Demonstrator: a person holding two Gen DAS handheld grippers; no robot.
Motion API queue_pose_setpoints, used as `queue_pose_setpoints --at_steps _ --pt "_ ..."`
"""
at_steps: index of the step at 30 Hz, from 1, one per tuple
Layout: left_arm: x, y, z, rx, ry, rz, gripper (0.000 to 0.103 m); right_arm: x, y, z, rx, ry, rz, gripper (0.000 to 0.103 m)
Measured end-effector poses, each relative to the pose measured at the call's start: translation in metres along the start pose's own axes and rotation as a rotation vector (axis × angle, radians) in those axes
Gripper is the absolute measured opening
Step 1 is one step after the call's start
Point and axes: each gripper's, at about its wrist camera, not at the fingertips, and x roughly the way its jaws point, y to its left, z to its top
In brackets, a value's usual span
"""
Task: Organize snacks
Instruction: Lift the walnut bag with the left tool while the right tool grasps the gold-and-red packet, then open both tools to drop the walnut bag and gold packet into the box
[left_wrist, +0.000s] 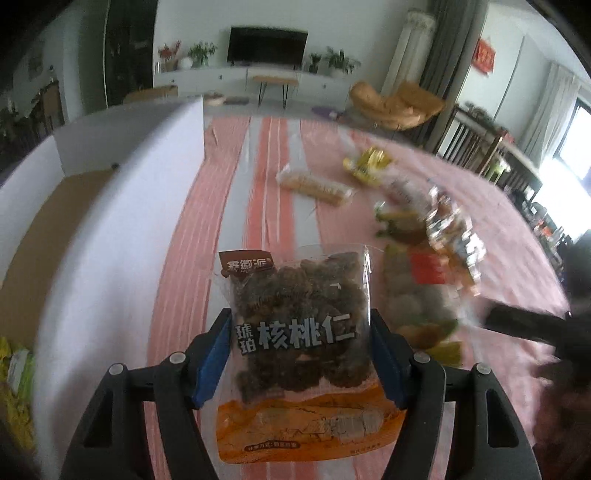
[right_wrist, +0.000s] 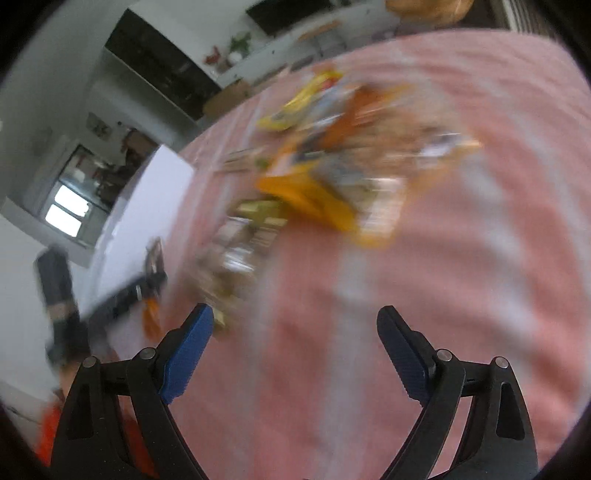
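Jaws, left: left gripper (left_wrist: 301, 341) is pinching a walnut packet (left_wrist: 301, 321) between its blue pads, the packet hanging clear of the tabletop.
Jaws, right: right gripper (right_wrist: 295, 343) is standing spread and is carrying nothing, pointing over bare striped cloth (right_wrist: 461, 277).
Packet's place: it is sitting just beside the white wall of the cardboard box (left_wrist: 122, 206), not yet inside.
Already in the box: yellow-green wrappers (left_wrist: 14, 373) are showing at the left edge, apparently within it, so a start seems made.
Waiting on the tabletop: biscuit sleeve (left_wrist: 314, 184), yellow bag (left_wrist: 365, 162) and a mixed heap (left_wrist: 424, 266) are lying well apart from the box.
Progress: judging by this, it is looking early, with most snacks still unsorted.
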Motion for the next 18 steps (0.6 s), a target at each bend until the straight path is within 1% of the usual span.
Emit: queue_pose_setpoints --at_steps 1,2,3,5,6,7,8,9,11,14,15,16,17,18 --pt "-0.011 0.0 0.0 -0.006 -0.015 -0.008 0.069 0.018 0.016 0.011 0.008 0.008 0.008 0.092" --pt "-0.021 0.001 0.0 -0.011 -0.028 -0.016 0.069 0.031 0.027 0.018 0.009 0.014 -0.018 0.092" --pt "-0.032 0.002 0.0 -0.018 -0.042 -0.029 0.069 0.048 0.04 0.025 0.0 0.037 -0.062 0.092" --pt "-0.056 0.007 -0.001 -0.035 -0.068 -0.057 0.069 0.087 0.064 0.03 -0.075 0.143 -0.158 0.09" --pt "-0.071 0.012 -0.001 -0.052 -0.086 -0.079 0.069 0.09 0.067 0.03 -0.078 0.137 -0.144 0.085" --pt "-0.084 0.019 -0.001 -0.067 -0.101 -0.1 0.069 0.09 0.068 0.029 -0.064 0.135 -0.152 0.08" --pt "-0.096 0.025 0.0 -0.082 -0.115 -0.117 0.069 0.087 0.066 0.027 -0.05 0.132 -0.139 0.068" --pt "-0.11 0.034 0.001 -0.1 -0.133 -0.134 0.069 0.081 0.062 0.026 -0.026 0.138 -0.108 0.067" --pt "-0.137 0.058 0.005 -0.139 -0.174 -0.159 0.07 0.06 0.055 0.023 0.027 0.101 0.016 0.067" --pt "-0.168 0.098 0.01 -0.197 -0.213 -0.129 0.07 0.031 0.075 0.026 0.01 0.054 0.119 0.067" --pt "-0.177 0.114 0.011 -0.216 -0.228 -0.103 0.071 0.021 0.092 0.029 -0.018 0.037 0.162 0.067" --pt "-0.184 0.13 0.012 -0.227 -0.24 -0.056 0.071 0.009 0.121 0.034 -0.065 0.018 0.224 0.067" --pt "-0.189 0.143 0.012 -0.237 -0.244 -0.006 0.073 0.003 0.142 0.036 -0.099 0.009 0.262 0.068" --pt "-0.192 0.156 0.012 -0.248 -0.24 0.05 0.081 -0.001 0.166 0.037 -0.138 0.002 0.295 0.068"
